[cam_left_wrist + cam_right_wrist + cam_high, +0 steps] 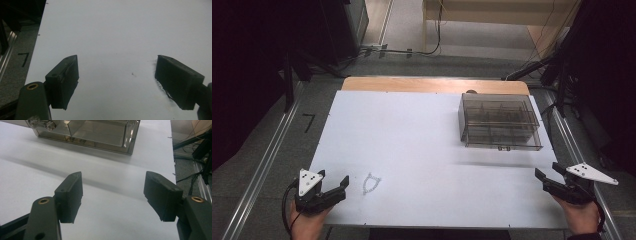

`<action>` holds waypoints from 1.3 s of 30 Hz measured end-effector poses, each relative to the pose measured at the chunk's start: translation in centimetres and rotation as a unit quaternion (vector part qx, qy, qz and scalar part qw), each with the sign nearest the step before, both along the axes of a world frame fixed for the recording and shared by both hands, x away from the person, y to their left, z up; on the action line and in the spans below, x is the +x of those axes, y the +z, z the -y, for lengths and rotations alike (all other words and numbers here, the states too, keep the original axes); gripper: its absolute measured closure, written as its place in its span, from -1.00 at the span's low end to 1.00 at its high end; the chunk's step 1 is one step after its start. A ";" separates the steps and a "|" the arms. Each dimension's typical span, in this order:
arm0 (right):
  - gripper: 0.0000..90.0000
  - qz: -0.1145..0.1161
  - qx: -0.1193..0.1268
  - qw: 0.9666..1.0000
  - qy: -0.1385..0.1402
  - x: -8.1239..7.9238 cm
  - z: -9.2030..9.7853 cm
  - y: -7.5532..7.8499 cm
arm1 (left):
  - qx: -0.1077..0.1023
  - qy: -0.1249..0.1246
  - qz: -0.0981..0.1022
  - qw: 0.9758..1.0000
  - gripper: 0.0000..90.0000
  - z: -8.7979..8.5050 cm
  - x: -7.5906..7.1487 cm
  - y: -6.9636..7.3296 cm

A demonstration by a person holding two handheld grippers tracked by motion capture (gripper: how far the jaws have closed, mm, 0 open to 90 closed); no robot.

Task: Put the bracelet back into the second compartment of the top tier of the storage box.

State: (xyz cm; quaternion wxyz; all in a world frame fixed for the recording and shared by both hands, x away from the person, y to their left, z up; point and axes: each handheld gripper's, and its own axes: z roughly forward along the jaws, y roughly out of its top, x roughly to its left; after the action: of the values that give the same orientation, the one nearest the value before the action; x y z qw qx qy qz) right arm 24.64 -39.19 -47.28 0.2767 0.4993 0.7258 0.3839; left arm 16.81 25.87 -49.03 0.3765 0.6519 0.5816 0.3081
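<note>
My left gripper [333,178] rests at the table's near left corner, held by a hand. Its jaws stand open with only bare white tabletop between them [116,65]. Just to its right lies a small thin loop, like a fine chain or wire [371,183], apart from the jaws. At the near right corner a hand holds my right gripper [547,170], also open with nothing between its jaws [113,182]. A clear plastic drawer box [499,120] with several compartments stands at the back right, and the right gripper view faces its front [85,132].
The white table [412,135] has a wooden strip along its far edge. Metal rails run down the floor on both sides, and cables and dark stands lie beyond the table at the back and right.
</note>
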 end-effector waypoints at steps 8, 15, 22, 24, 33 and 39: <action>-0.34 -0.001 0.000 1.000 0.000 0.1 -0.1 0.0 | 0.001 -0.003 -0.002 1.000 -0.56 0.5 0.1 0.1; -0.34 -0.001 0.000 1.000 0.001 0.1 -0.2 0.0 | 0.001 -0.009 -0.005 1.000 -0.54 0.9 0.4 0.2; -0.34 -0.002 -0.001 1.000 0.001 0.1 -0.2 0.0 | -0.002 -0.009 -0.008 1.000 -0.48 1.2 0.7 0.3; -0.34 -0.003 -0.002 1.000 0.001 0.1 -0.2 0.0 | -0.004 -0.012 -0.012 1.000 -0.48 1.6 1.0 0.4; -0.34 -0.004 -0.003 1.000 0.003 0.1 -0.3 -0.1 | 0.005 -0.020 -0.016 1.000 -0.48 2.4 1.5 0.3; -0.34 -0.004 -0.002 1.000 0.004 0.2 -0.3 -0.1 | 0.013 -0.025 -0.017 0.999 -0.48 2.8 1.8 0.3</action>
State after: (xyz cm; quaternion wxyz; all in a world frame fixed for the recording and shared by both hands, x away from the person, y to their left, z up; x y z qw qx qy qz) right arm 24.80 -38.85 -47.36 0.2732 0.4974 0.7297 0.3814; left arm 18.57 23.07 -48.73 0.3654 0.6766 0.5674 0.2946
